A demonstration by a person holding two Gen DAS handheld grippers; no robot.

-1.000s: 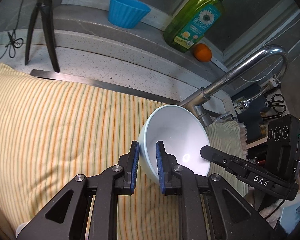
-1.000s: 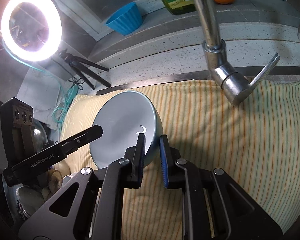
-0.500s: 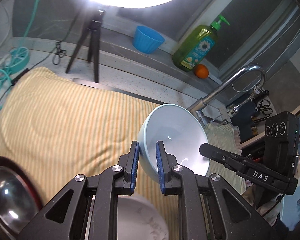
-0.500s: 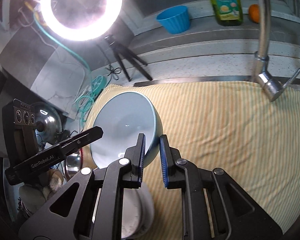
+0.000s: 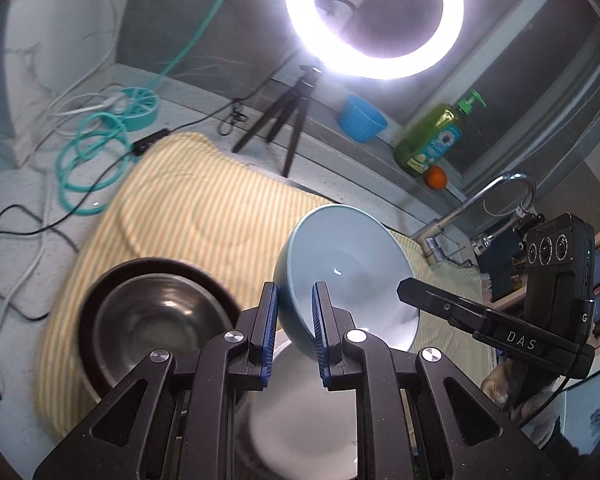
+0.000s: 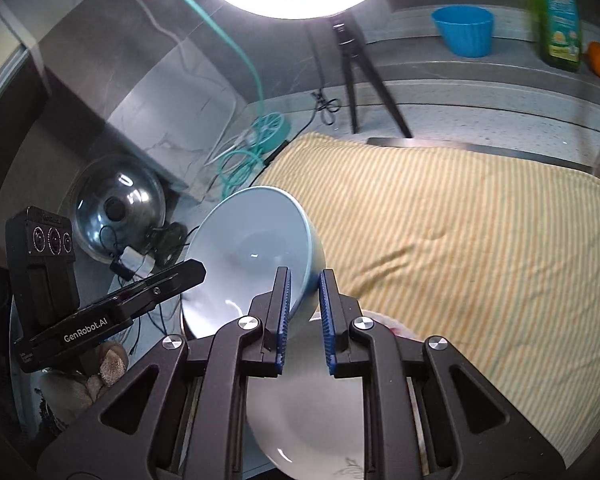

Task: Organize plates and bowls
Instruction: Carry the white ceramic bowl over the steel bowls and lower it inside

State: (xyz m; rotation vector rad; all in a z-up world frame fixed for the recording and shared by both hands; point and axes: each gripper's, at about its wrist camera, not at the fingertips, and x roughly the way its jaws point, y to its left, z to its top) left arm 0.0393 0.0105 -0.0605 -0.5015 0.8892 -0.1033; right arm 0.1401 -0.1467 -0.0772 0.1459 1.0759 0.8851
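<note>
pale blue bowl (image 5: pixel 346 268) pinched at opposite rims, left gripper (image 5: pixel 294 300), right gripper (image 6: pixel 303 286)

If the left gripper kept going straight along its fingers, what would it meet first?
The left gripper is already clamped on the pale blue ceramic bowl; beyond that, probably the yellow striped cloth, though depth is unclear.

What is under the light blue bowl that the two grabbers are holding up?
Under the light blue bowl sits a white plate. Beside it, a metal bowl rests on the striped cloth. The grippers hide part of the plate.
</note>
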